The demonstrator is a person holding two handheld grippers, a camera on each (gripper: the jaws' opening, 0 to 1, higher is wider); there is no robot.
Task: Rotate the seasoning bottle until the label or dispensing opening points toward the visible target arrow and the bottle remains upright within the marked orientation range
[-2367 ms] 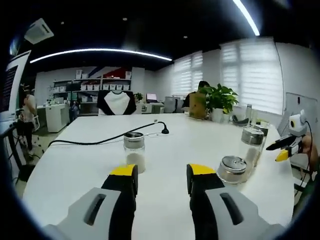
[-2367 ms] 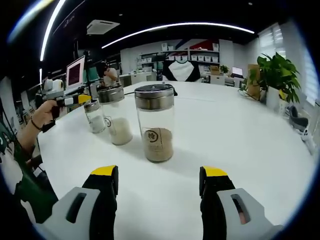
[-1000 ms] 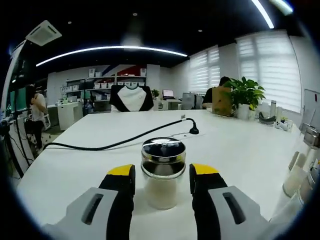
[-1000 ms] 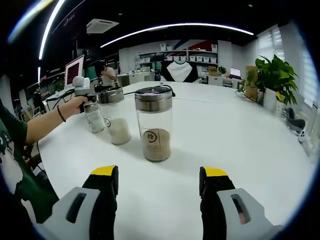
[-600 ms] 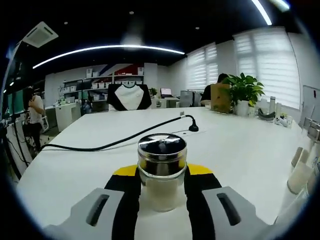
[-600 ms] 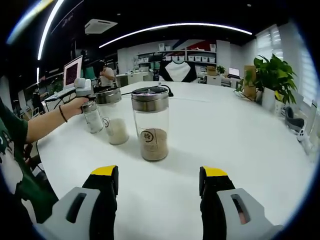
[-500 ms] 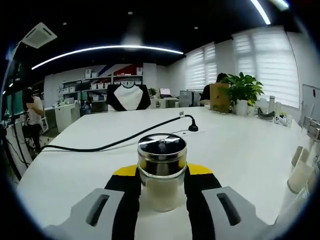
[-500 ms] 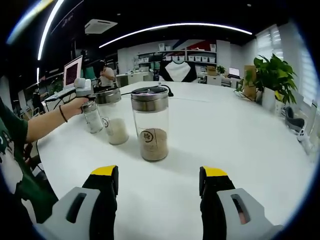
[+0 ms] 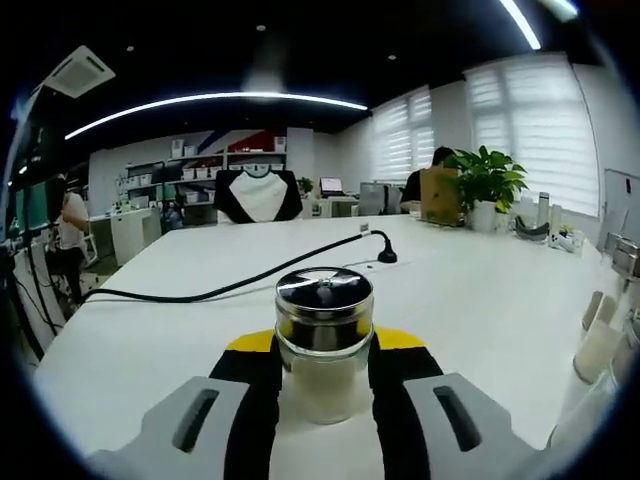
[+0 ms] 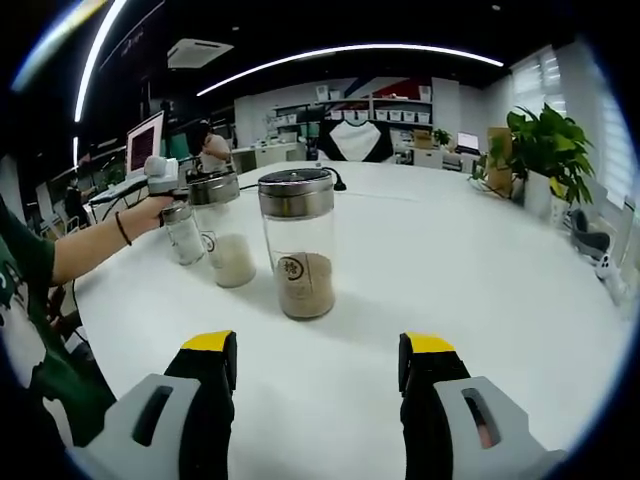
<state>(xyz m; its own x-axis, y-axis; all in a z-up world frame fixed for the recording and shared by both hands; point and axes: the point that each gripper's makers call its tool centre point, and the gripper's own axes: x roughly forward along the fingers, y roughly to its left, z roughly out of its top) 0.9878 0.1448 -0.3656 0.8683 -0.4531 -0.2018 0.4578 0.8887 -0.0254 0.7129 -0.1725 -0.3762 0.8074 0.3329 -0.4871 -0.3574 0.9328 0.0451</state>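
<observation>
Left gripper (image 9: 322,350) clamped on bottle (image 9: 323,340), upright on table (image 9: 480,290). Right gripper (image 10: 318,360) apart, empty. Glass likely slick, rigid, breakable, light; grip on the body below the metal lid (image 9: 324,287) looks sound.

Clear glass seasoning bottle (image 9: 323,352) with shiny metal lid (image 9: 323,291), smooth glossy white table (image 9: 480,300)
</observation>
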